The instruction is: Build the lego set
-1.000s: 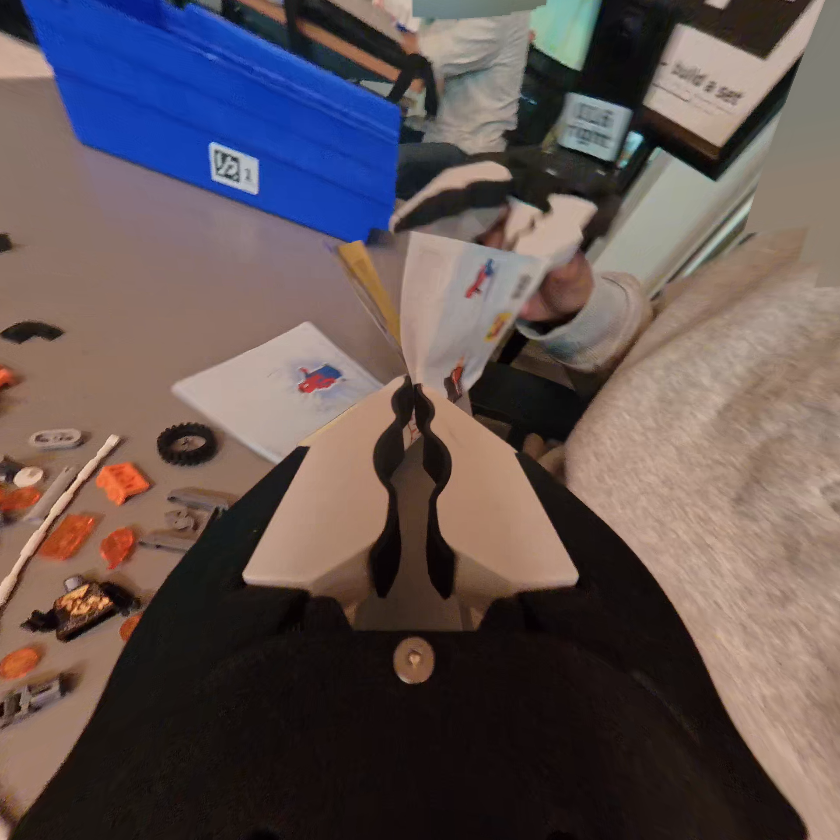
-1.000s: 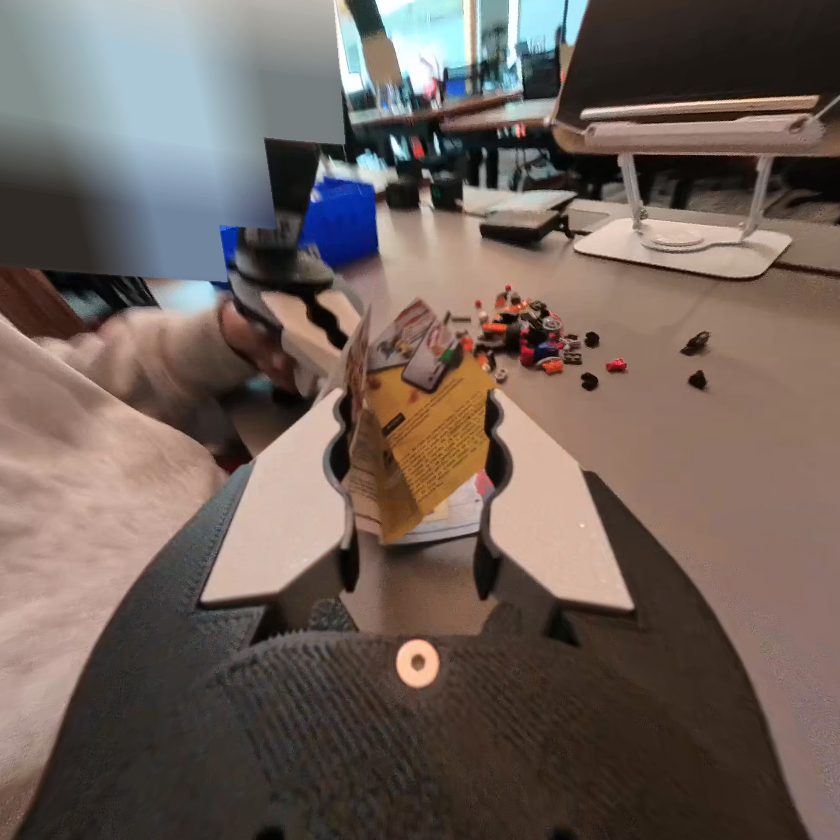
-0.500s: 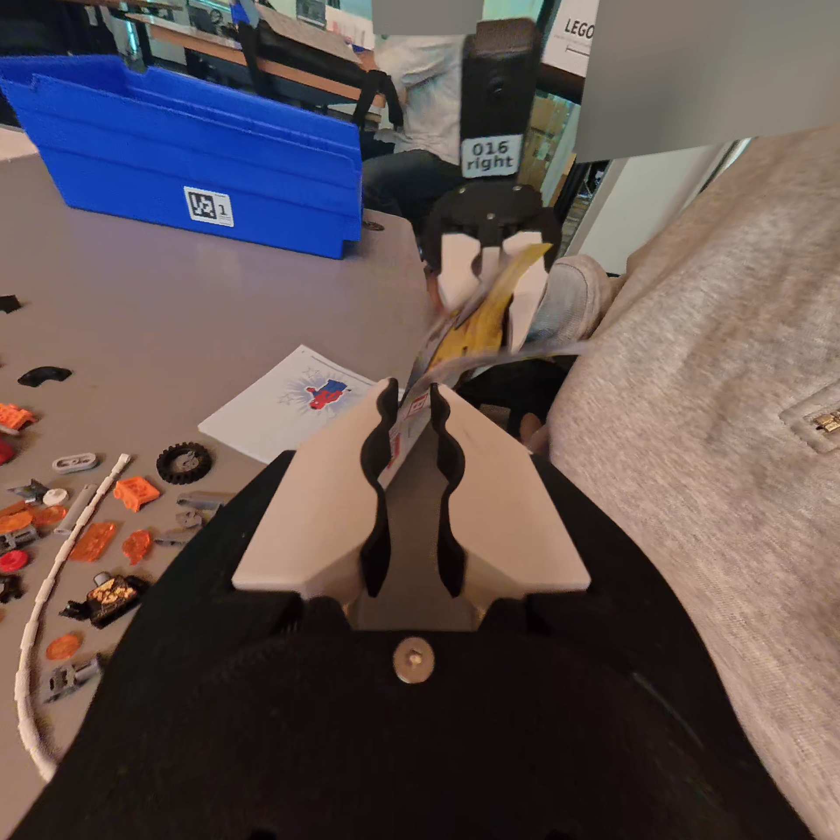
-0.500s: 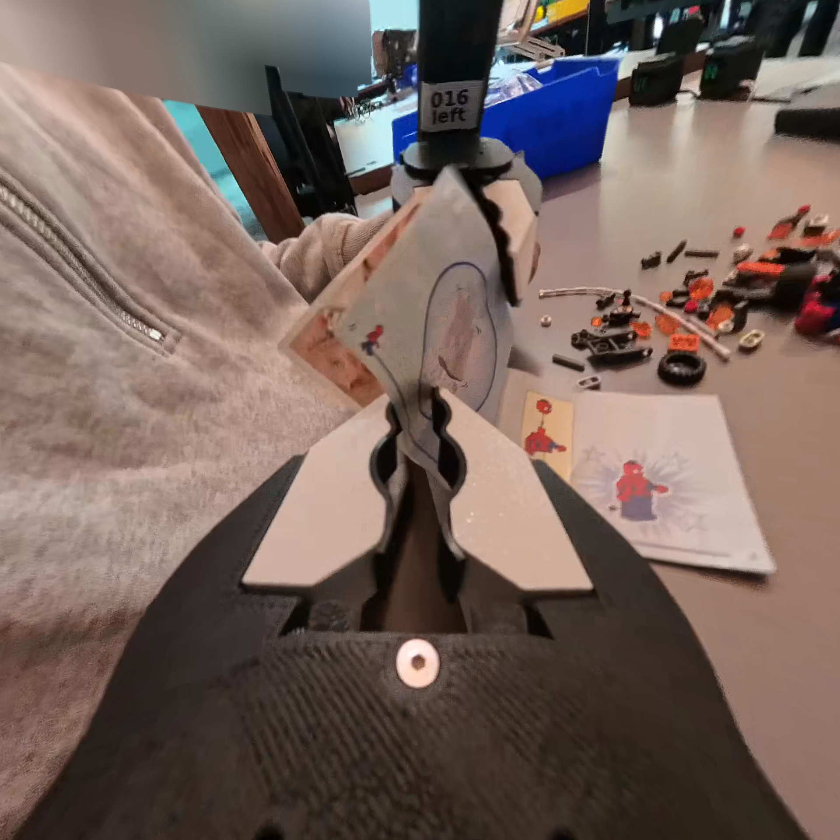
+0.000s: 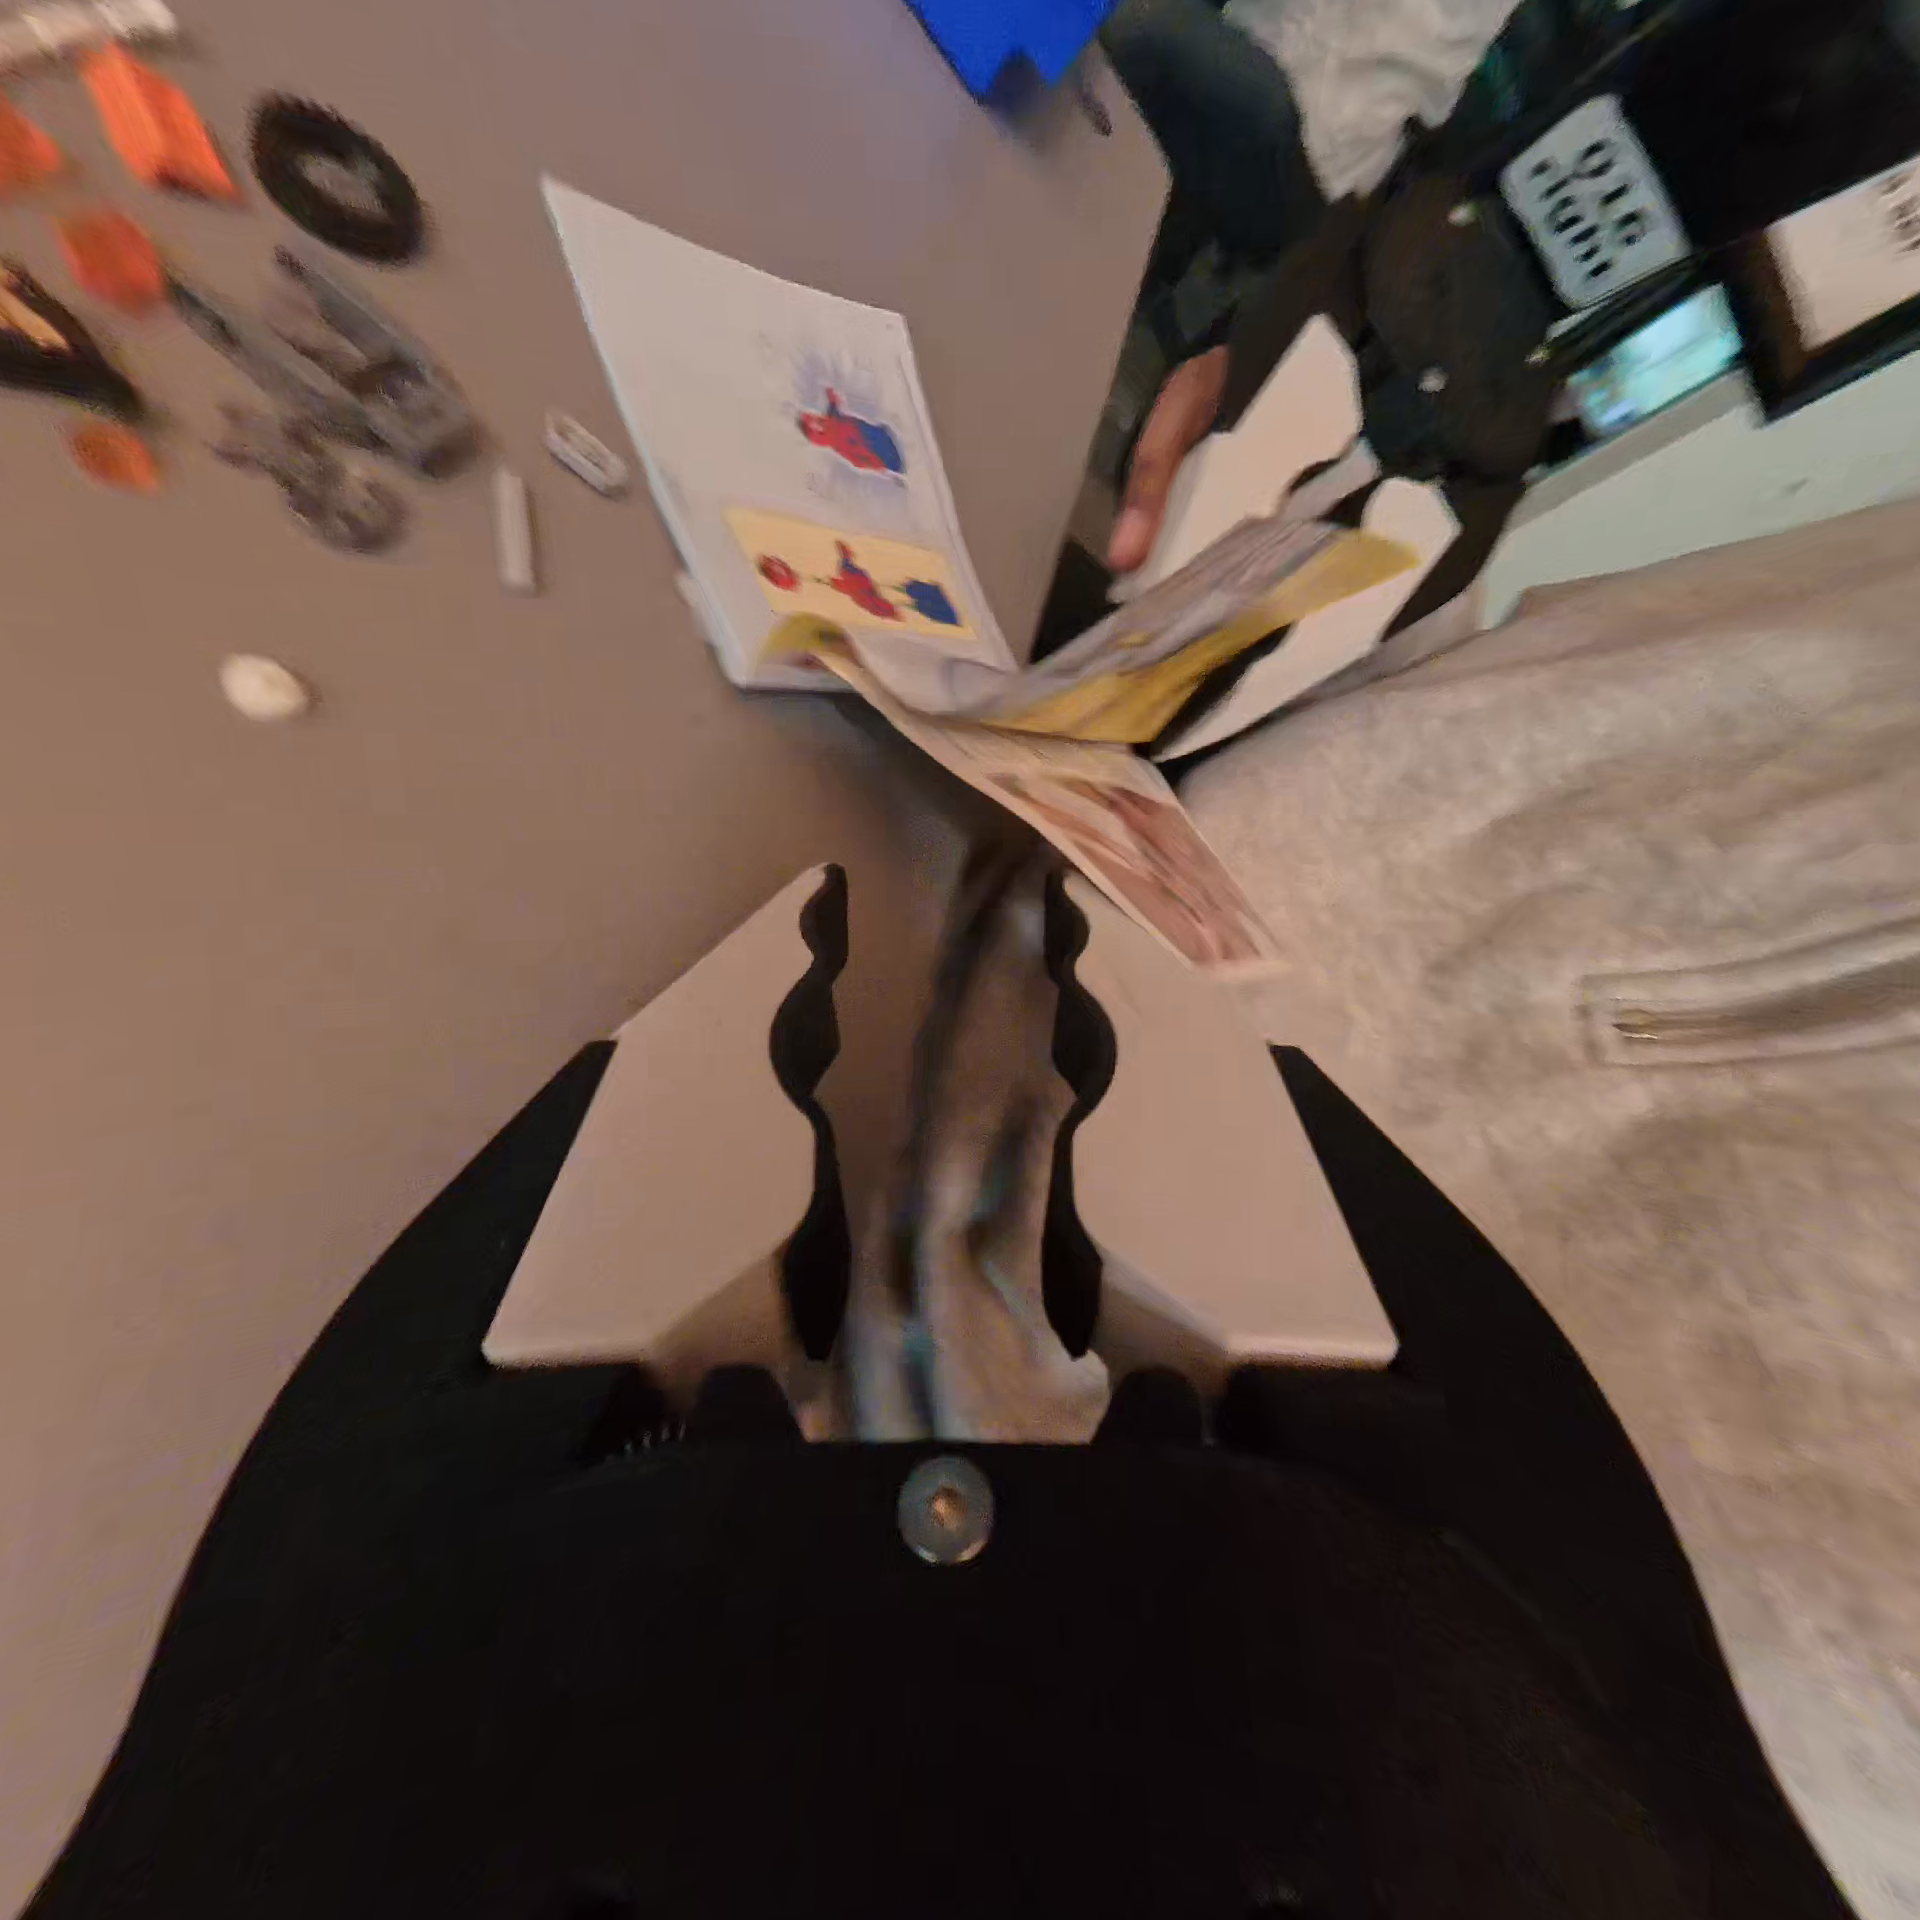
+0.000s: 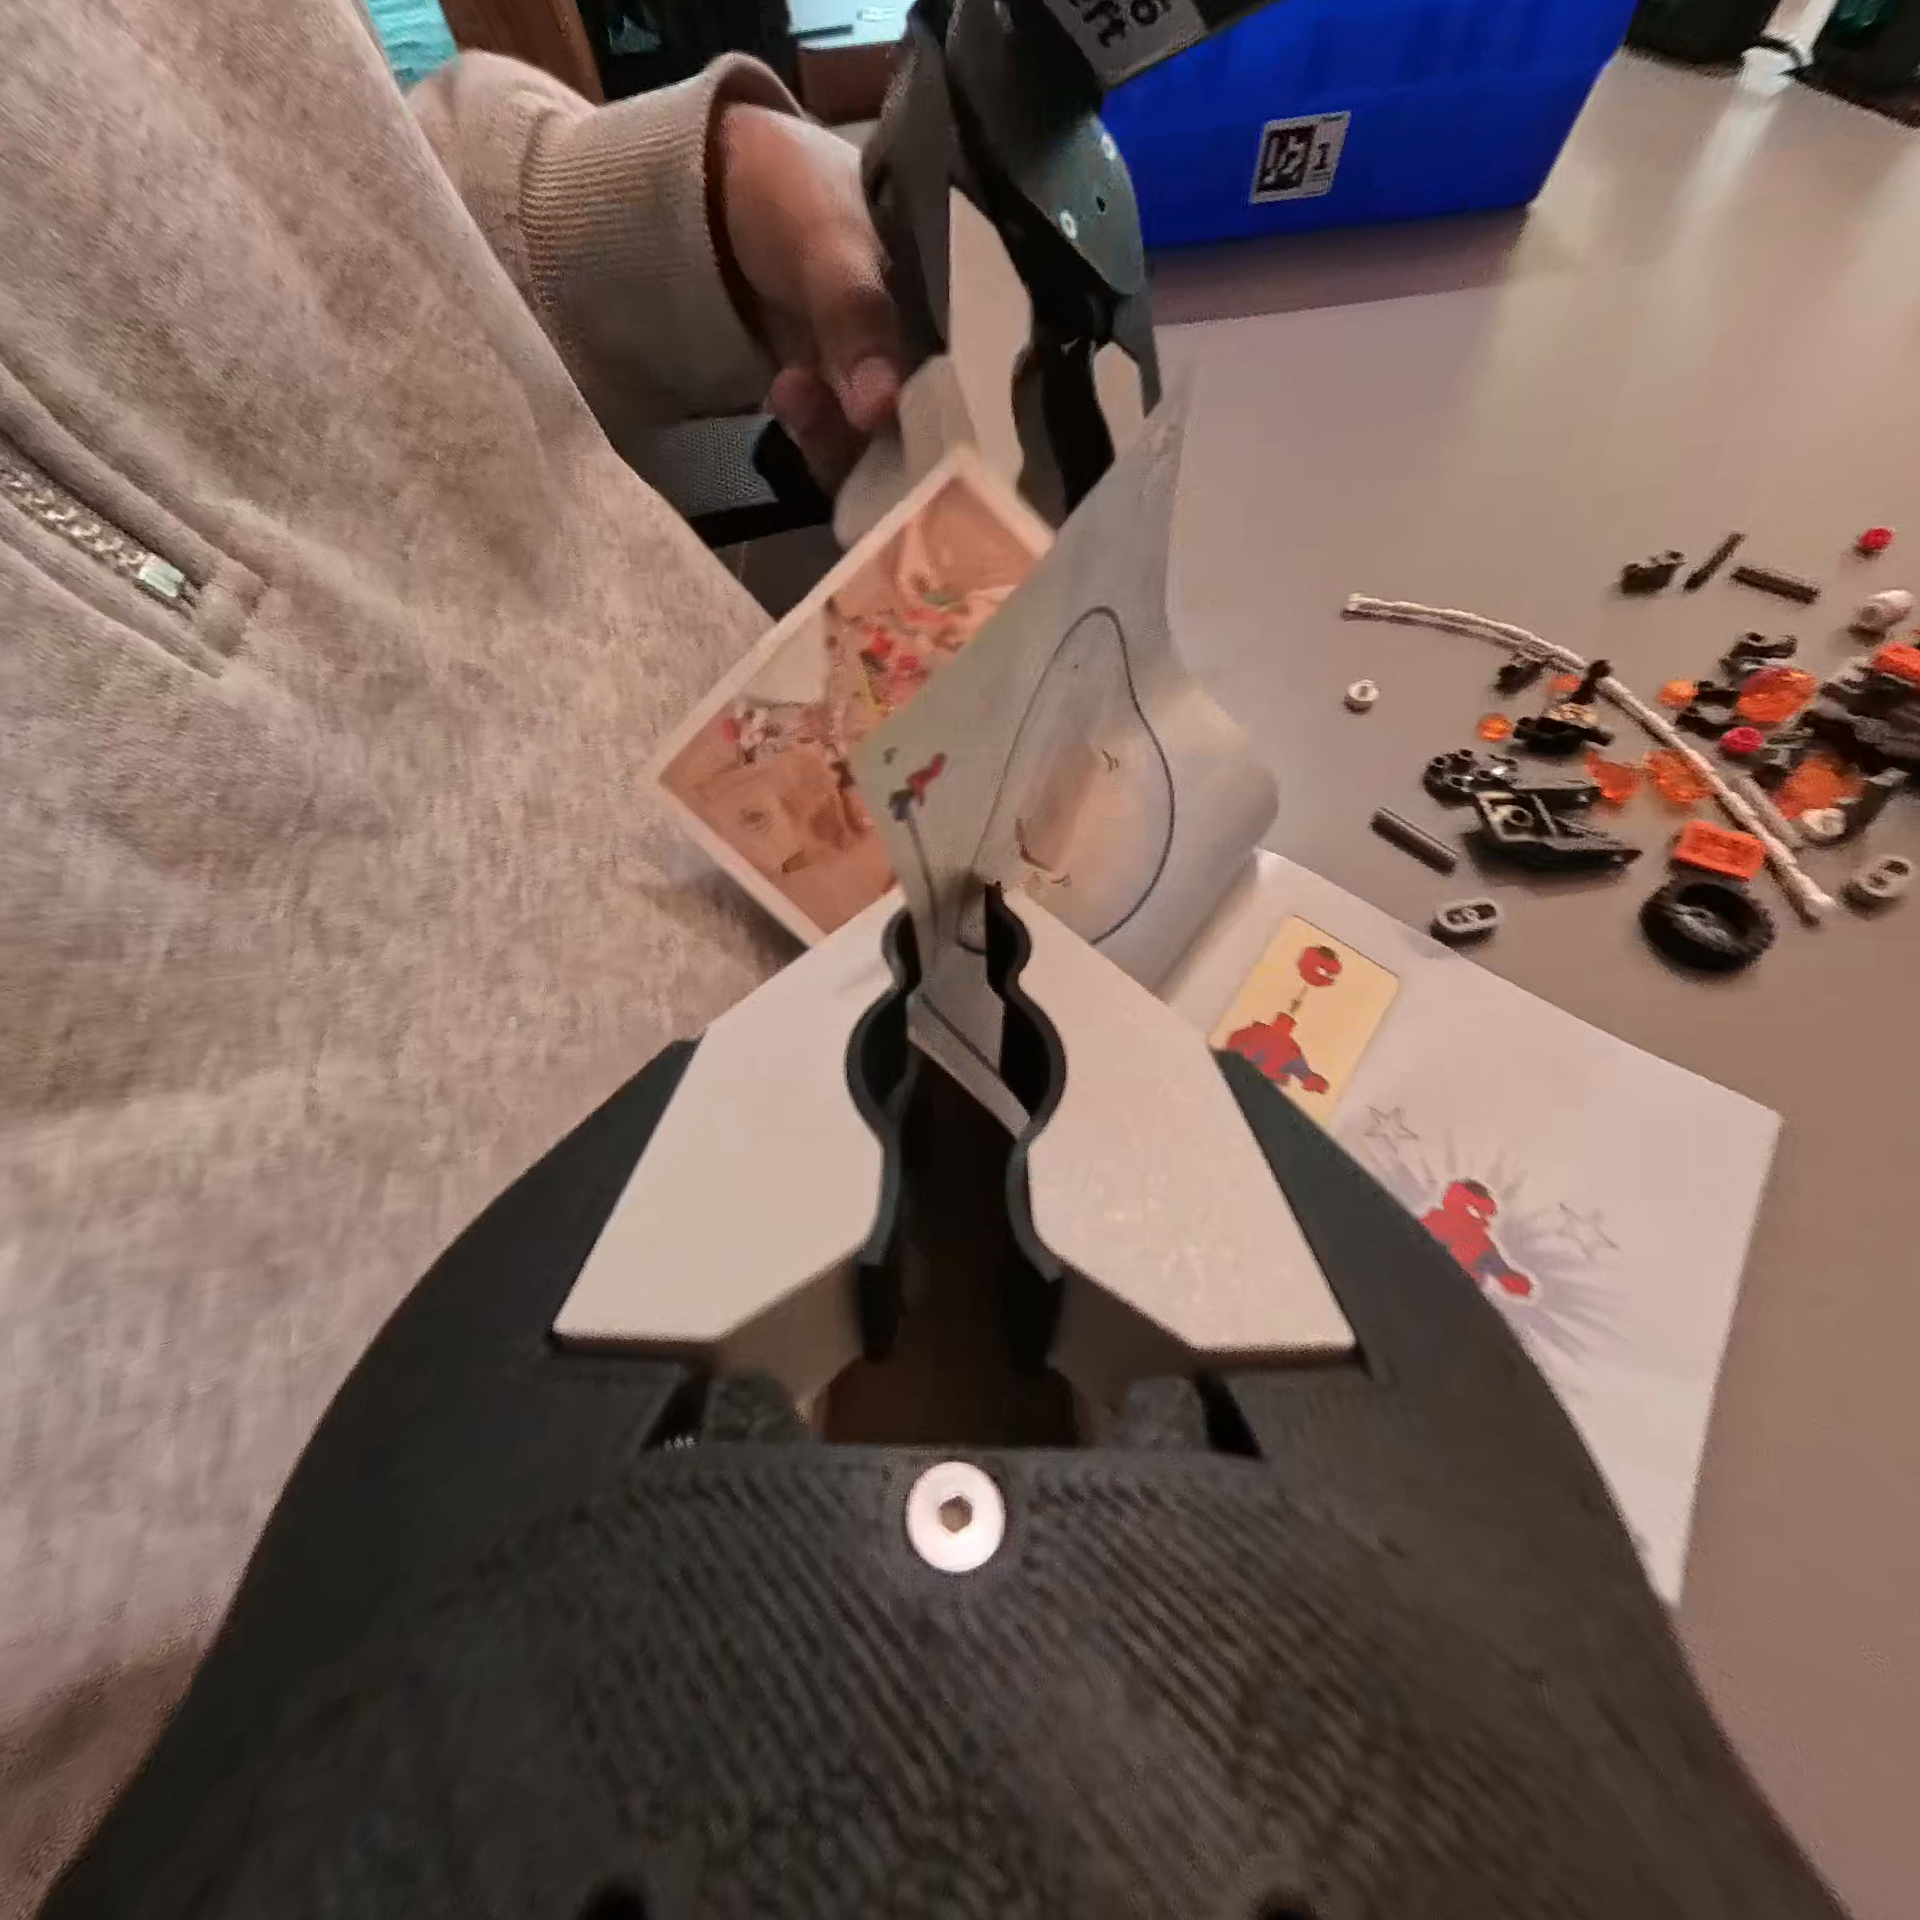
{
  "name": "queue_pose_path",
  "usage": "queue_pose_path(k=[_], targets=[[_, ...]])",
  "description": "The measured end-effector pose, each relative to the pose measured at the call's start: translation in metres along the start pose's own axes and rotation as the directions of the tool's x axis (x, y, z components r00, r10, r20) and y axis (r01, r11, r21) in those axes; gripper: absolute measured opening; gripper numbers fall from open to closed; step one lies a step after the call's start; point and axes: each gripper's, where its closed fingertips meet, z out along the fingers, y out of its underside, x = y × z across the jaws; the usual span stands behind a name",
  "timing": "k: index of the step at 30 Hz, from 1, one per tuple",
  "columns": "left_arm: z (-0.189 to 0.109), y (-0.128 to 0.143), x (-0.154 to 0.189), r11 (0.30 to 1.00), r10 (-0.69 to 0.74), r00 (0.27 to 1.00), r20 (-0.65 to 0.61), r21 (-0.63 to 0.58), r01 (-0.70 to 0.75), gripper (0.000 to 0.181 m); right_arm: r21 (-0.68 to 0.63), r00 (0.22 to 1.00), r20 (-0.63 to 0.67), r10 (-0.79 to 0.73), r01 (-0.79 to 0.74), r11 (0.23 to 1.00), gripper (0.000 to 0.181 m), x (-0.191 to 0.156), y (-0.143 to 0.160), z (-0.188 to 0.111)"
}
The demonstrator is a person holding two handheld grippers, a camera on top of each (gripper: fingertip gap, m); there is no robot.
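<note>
Right gripper (image 6: pixel 956 935) jaws pinch the floppy booklet (image 6: pixel 1081 748) page (tears easily); left gripper (image 5: pixel 940 914) jaws apart.

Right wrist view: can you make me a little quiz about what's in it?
1. True or false: the right hand-held gripper is shut on a booklet page.
2. What colour is the bin? A red, B blue, C green.
3. Fill in: the black tyre lies on the ___.

Key: 1 true; 2 B; 3 table.
</note>
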Motion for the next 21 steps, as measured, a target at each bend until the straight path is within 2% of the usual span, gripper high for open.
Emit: queue_pose_path(k=[5,9,13,16,17,21], targets=[[-0.007,0.015,0.029,0.997,-0.027,0.987,-0.161,0.063,0.037,0.057,-0.039,1.000,0.028,0.005,-0.004,0.999,0.019,-0.009,0.001,0.026],[-0.014,0.001,0.048,0.983,-0.032,0.953,-0.300,0.164,0.084,0.071,-0.076,1.000,0.029,0.010,-0.008,0.997,0.026,-0.014,0.004,0.038],[-0.013,-0.010,0.039,0.963,-0.084,0.958,-0.275,0.224,0.149,0.080,-0.097,1.000,0.012,-0.004,0.005,0.995,0.030,-0.017,0.004,0.045],[-0.005,-0.007,0.033,0.964,-0.112,0.966,-0.232,0.210,0.162,0.090,-0.125,1.000,0.026,-0.011,0.014,0.992,0.029,-0.021,0.006,0.051],[-0.002,-0.006,0.030,0.966,-0.115,0.972,-0.206,0.205,0.157,0.087,-0.134,0.999,0.029,-0.015,0.019,0.991,0.030,-0.022,0.007,0.053],[-0.003,-0.012,0.016,0.958,-0.132,0.984,-0.120,0.238,0.158,0.028,-0.150,0.999,0.026,-0.020,0.024,0.988,0.034,-0.021,0.008,0.053]])
